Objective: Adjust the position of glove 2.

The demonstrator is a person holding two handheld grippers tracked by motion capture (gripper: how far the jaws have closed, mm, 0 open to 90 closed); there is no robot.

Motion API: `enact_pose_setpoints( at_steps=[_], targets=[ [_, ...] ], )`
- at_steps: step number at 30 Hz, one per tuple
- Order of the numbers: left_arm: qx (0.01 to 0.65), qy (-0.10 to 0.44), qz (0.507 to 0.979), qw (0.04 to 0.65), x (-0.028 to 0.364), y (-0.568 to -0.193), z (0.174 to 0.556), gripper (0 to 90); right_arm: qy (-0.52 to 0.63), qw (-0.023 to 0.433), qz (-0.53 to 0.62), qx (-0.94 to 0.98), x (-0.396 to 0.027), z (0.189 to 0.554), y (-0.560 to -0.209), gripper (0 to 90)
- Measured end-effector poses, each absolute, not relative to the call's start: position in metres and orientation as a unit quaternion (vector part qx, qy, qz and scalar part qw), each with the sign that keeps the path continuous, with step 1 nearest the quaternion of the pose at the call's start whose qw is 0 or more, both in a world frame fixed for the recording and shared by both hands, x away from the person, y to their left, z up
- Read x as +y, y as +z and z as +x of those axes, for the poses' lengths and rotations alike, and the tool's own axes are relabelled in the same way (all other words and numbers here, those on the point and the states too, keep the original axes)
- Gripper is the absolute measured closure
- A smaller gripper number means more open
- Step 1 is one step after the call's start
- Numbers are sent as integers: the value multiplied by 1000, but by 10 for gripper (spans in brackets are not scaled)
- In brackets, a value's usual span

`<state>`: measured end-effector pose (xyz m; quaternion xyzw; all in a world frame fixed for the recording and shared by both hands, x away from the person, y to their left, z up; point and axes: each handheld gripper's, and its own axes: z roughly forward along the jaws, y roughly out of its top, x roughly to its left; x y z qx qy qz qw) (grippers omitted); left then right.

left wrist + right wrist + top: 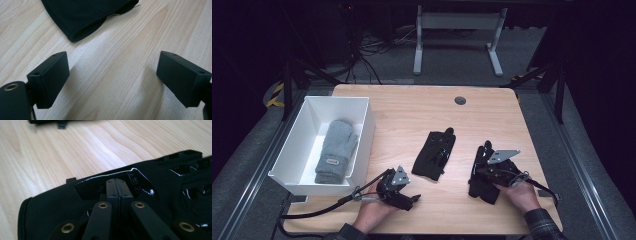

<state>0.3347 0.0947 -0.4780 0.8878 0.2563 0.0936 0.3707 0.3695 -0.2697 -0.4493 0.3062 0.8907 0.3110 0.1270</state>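
Observation:
Two black gloves lie on the wooden table point(412, 112). One black glove point(434, 155) is in the middle; its cuff edge point(85, 15) lies just beyond my left gripper point(112, 75). That left gripper point(414, 199) rests low near the table's front edge, open, with bare wood between its fingers. The other black glove point(482, 192) lies at the right, under my right gripper point(478, 172). In the right gripper view the right gripper point(119, 185) is shut, its tips against a glossy patch on this glove point(57, 205). I cannot tell whether any fabric is pinched.
A white box point(364, 135) stands at the table's left with a grey mitten point(335, 150) inside. A dark round grommet point(460, 100) sits near the far edge. Beyond the table stand a white frame point(457, 22) and cables on the floor.

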Motion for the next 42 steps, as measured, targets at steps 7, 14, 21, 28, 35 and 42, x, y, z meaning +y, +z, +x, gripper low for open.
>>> enact_pose_setpoints(
  at_steps=[7,14,21,28,35,42],
  targets=[
    [256,94,888,371,95,-478,335,117,332,83,246,907,-246,369,-452,900],
    [256,94,888,370,95,-478,335,117,340,47,196,919,-228,361,-453,900],
    [279,80,881,374,97,-464,339,218,356,72,208,908,-235,358,-446,732],
    [285,104,871,386,85,-449,353,661,358,99,229,900,-242,358,-444,594],
    [277,118,876,378,66,-445,369,900,349,115,234,900,-244,357,-444,546],
    [295,126,884,340,61,-458,388,900,357,123,262,888,-257,360,-444,451]
  ],
)
